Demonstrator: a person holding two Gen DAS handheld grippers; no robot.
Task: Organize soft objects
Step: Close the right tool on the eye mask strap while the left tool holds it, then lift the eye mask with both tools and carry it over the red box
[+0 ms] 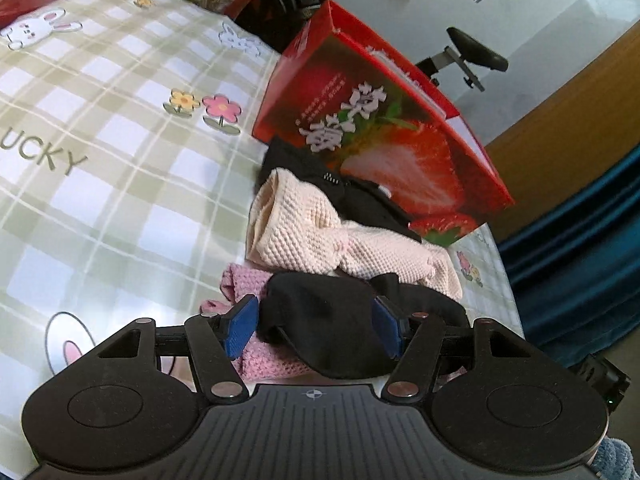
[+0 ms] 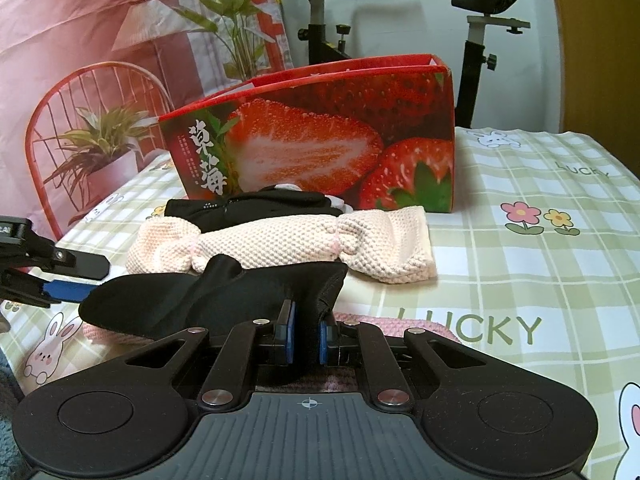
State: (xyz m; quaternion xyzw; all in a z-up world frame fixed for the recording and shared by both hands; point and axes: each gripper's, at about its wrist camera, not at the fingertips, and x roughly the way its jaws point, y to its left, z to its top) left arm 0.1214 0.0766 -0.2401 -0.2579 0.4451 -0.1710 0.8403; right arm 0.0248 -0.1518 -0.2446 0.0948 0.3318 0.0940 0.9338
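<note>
A black eye mask lies across a pink knitted cloth at the near edge of the table. My left gripper has its blue pads on either side of one end of the mask, and the fabric fills the gap and touches both. My right gripper is shut on the other end, with the mask pinched between its narrow blue pads. Behind the mask lies a cream knitted cloth. A black fabric item rests beyond it. My left gripper's fingers show at the left edge of the right wrist view.
An open red strawberry box stands right behind the soft things. The checked tablecloth with rabbits and flowers covers the table. An exercise bike stands past the table's far edge.
</note>
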